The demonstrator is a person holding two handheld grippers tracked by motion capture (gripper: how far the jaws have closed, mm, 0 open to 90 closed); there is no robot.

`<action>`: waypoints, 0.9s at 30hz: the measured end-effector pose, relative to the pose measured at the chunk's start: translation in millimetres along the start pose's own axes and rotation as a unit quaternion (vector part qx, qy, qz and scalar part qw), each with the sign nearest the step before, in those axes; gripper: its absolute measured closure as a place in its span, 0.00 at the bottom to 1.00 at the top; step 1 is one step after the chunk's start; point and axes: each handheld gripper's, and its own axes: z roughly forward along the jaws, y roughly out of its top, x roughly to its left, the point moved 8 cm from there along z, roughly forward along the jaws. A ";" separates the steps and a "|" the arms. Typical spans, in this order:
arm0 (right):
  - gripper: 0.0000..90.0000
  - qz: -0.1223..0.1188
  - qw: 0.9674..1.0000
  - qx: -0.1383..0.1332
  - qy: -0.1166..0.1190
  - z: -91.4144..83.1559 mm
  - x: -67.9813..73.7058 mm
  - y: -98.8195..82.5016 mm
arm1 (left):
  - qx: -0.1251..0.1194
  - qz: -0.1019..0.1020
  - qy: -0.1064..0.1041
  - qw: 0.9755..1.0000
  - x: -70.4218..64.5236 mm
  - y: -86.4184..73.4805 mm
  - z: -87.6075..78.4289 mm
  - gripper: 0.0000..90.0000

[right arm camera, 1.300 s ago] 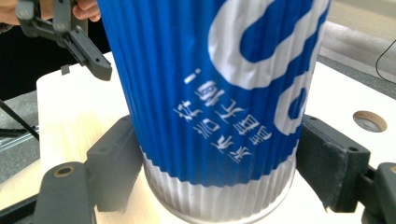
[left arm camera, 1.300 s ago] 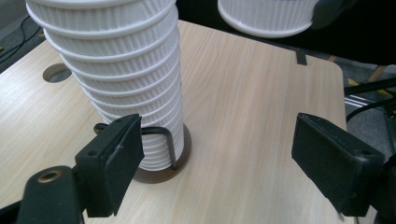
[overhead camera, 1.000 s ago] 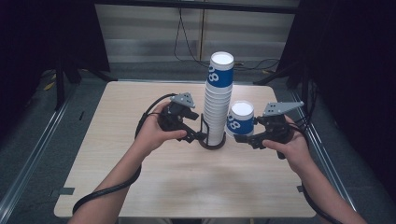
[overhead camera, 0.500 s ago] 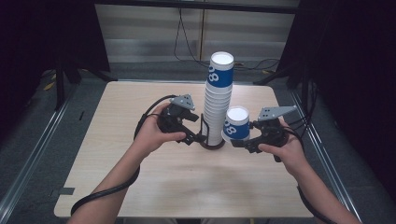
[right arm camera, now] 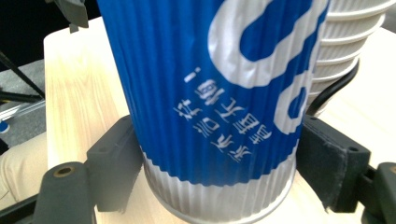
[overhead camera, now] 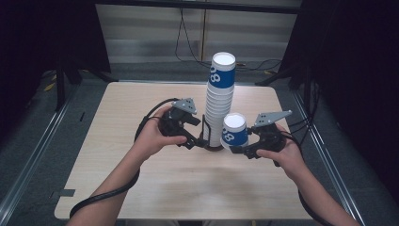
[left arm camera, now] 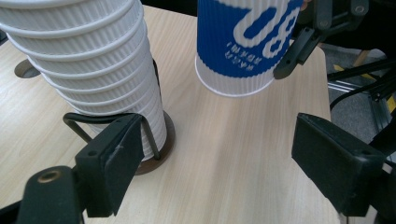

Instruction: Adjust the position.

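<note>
Left of centre in the high view, the left claw (overhead camera: 200, 139) sits at the foot of the stack of paper cups (overhead camera: 219, 101), its jaws spread wide; in the left gripper view one jaw rests close against the wire holder (left arm camera: 88, 122) and the round base (left arm camera: 159, 151), the other stands well apart over bare table (overhead camera: 141, 183). It grips nothing, and whether the near jaw touches the wire cannot be told. The stack stands upright at the centre of the frame, inverted, with a blue cup topmost. Just right of it, the single blue cup (overhead camera: 234, 132) is clamped by the right claw (overhead camera: 239, 149); the right gripper view shows both pads pressed on the lower ribbed wall of the blue cup (right arm camera: 215, 107), near its white band. This cup is inverted, and it hangs clear of the table, beside the stack's lower half. Judgement: one cup is separated and in hand; setting it down on the table remains, and the rest of the stack is untouched.
</note>
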 end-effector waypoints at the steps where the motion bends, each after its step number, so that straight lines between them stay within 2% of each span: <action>1: 0.23 -0.001 1.000 0.001 0.000 1.0 0.5 -0.6 | 0.002 -0.001 -0.003 1.000 -0.9 -0.3 0.0 0.18; 11: 0.23 -0.011 1.000 0.015 0.009 10.0 6.9 -5.8 | -0.003 -0.003 -0.005 1.000 -4.0 -0.6 1.6 0.18; 19: 0.23 -0.018 0.999 0.025 0.017 15.6 10.2 -9.1 | 0.007 0.003 -0.012 1.000 -6.1 -1.9 3.0 0.18; 22: 0.23 -0.020 0.999 0.036 0.016 17.1 11.7 -11.6 | 0.005 0.006 -0.015 1.000 -7.7 1.4 2.7 0.18; 27: 0.23 -0.021 0.999 0.038 0.018 19.0 12.9 -12.9 | 0.007 0.008 -0.019 1.000 -10.6 5.1 1.3 0.18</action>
